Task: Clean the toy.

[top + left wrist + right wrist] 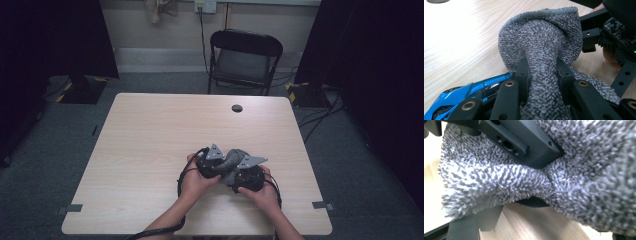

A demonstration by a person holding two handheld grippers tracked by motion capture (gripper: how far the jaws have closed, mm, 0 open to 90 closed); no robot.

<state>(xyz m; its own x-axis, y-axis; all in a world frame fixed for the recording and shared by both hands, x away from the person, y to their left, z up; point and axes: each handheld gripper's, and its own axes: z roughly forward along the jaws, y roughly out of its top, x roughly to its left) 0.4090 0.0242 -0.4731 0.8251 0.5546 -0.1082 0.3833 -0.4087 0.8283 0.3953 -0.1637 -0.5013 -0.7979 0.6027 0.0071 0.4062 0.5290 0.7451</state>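
You had both grippers bunched together over the near half of the table (150, 125), well short of the round cable hole (237, 108) near its far edge and a little to the right of the table's middle. Between them sat a grey terry towel (231, 161), crumpled into a lump and held just above the wood.

Your left gripper (209, 165) was clamped on the towel. In the left gripper view the towel (544, 50) ran as a twisted rope straight up between the two black jaws, which pressed into it from either side, then swelled into a rounded, hooded fold beyond the tips. A blue part of the gripper's own body showed low at the left of that view, close to the tabletop.

Your right gripper (247, 175) met the towel from the other side, touching the left one. In the right gripper view the towel (499, 180) lay right against the lens, pinched to a narrow waist where a dark grey jaw bit into it from above and another dark piece pressed from below, so your right gripper was also closed on the cloth.

Beyond the table's far edge, past the cable hole, a black folding chair (245, 60) stood on the grey floor.
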